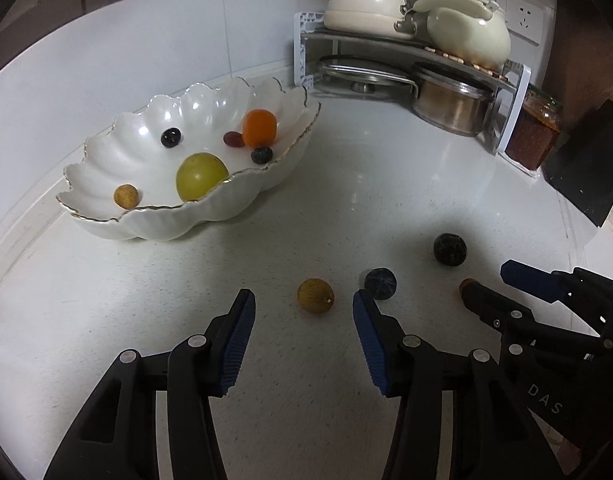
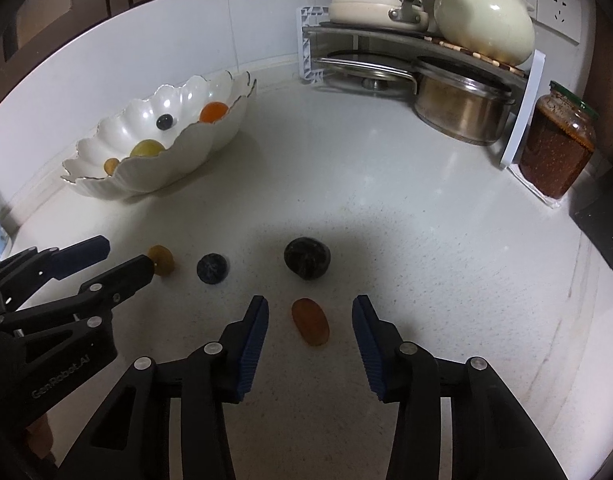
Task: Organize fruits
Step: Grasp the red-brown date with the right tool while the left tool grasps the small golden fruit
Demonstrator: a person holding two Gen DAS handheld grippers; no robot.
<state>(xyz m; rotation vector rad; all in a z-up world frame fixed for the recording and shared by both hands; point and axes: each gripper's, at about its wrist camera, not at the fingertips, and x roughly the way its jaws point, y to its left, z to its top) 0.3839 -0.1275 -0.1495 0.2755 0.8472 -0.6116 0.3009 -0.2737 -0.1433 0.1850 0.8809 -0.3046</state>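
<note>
Both grippers are held with jaws spread wide, and nothing is grasped. The left gripper (image 1: 304,302) is lined up on a round tan fruit (image 1: 315,295), which lies on the white counter (image 1: 386,200) just beyond the fingertips. The right gripper (image 2: 310,308) brackets an orange oblong fruit (image 2: 310,322), which lies between the blue pads (image 2: 252,340) without being touched.

The step in hand appears to be a paired pick-up. It would be done well if each gripper were advanced until its fruit sat mid-pad, then closed gently, as small fruits can be squeezed out or bruised. The oblong fruit's long axis runs from far left to near right, so a closure across its narrow width would be steadier; its near end points toward the right finger.

Farther out, a dark blue fruit (image 2: 212,268) and a larger black fruit (image 2: 307,258) remain on the counter. At far left, the scalloped bowl (image 1: 234,204) already holds several fruits.
</note>
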